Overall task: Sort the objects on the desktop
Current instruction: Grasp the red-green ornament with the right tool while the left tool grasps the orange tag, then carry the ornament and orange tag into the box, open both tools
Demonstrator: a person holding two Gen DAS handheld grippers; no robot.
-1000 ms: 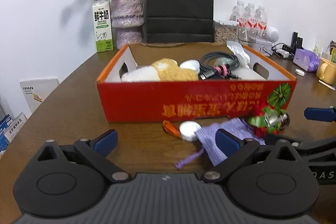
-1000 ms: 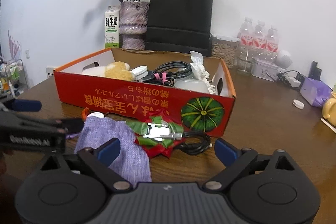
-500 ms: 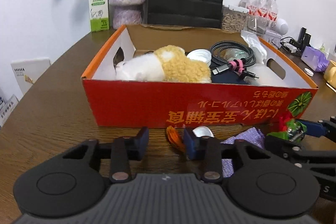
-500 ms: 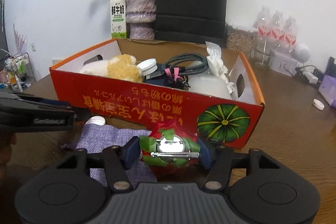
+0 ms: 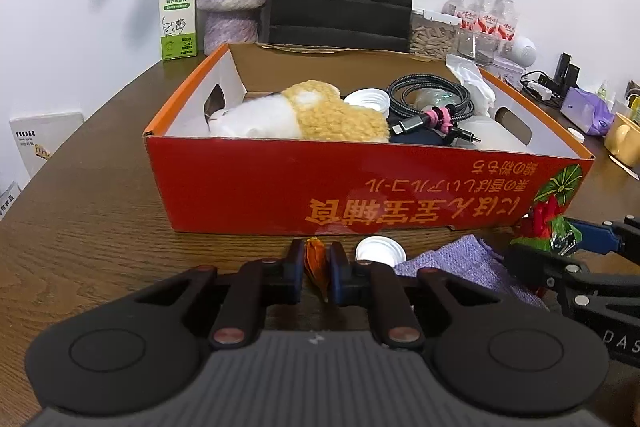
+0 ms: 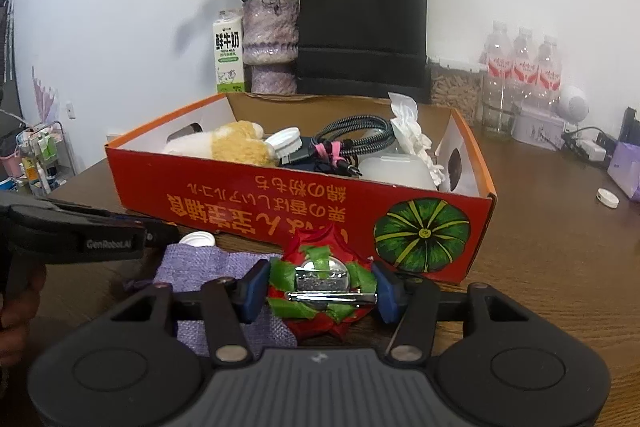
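Brown wooden tabletop (image 5: 80, 227) under a white wall, carrying a red cardboard box (image 5: 280, 187) packed with a plush toy (image 5: 312, 115), coiled cable (image 5: 432, 95) and white lid (image 5: 368, 99). Just before the box: left gripper (image 5: 317, 269), jaws closing, pinching a small orange object (image 5: 316, 259) beside a white cap (image 5: 380, 251) and purple pouch (image 5: 468, 263). Right gripper (image 6: 320, 285), jaws closing on a red-and-green hair clip (image 6: 320, 283) with a silver clasp, pads touching both sides, over the pouch's edge
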